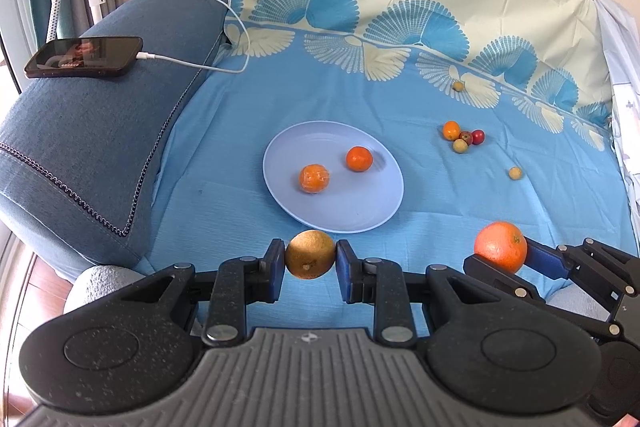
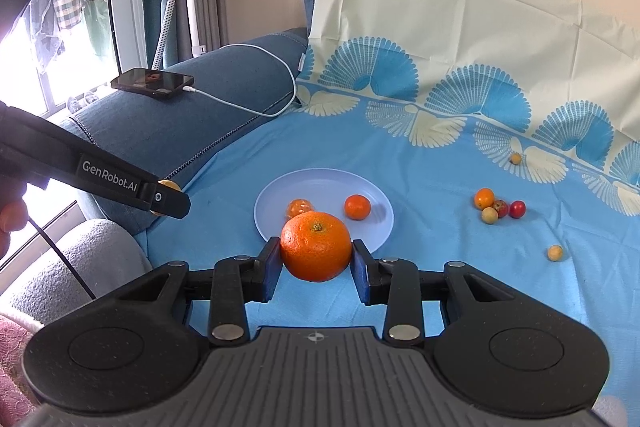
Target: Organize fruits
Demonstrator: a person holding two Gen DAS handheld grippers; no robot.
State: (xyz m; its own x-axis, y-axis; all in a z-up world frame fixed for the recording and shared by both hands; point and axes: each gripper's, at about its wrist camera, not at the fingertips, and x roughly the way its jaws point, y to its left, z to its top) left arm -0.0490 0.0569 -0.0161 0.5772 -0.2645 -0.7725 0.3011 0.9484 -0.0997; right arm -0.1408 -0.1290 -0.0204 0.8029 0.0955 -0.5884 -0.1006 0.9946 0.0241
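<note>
My left gripper [image 1: 310, 255] is shut on a round brown-yellow fruit [image 1: 310, 254], held just in front of the near rim of a pale blue plate [image 1: 372, 215]. On the plate lie a wrapped orange [image 1: 315, 178] and a small tangerine [image 1: 359, 158]. My right gripper [image 2: 316, 253] is shut on a large orange [image 2: 316, 246], also near the plate [image 2: 380, 231]; that orange [image 1: 500, 246] shows at the lower right of the left wrist view. The left gripper [image 2: 166, 197] appears at the left of the right wrist view, its fruit [image 2: 170, 184] mostly hidden.
A cluster of small fruits [image 1: 462, 137] lies right of the plate, with single pale ones [image 1: 515, 173] [image 1: 458, 85] apart. A phone [image 1: 84, 57] on a white cable [image 1: 208, 67] rests on the blue sofa arm [image 1: 92, 147]. A blue patterned cloth [image 1: 440, 207] covers the seat.
</note>
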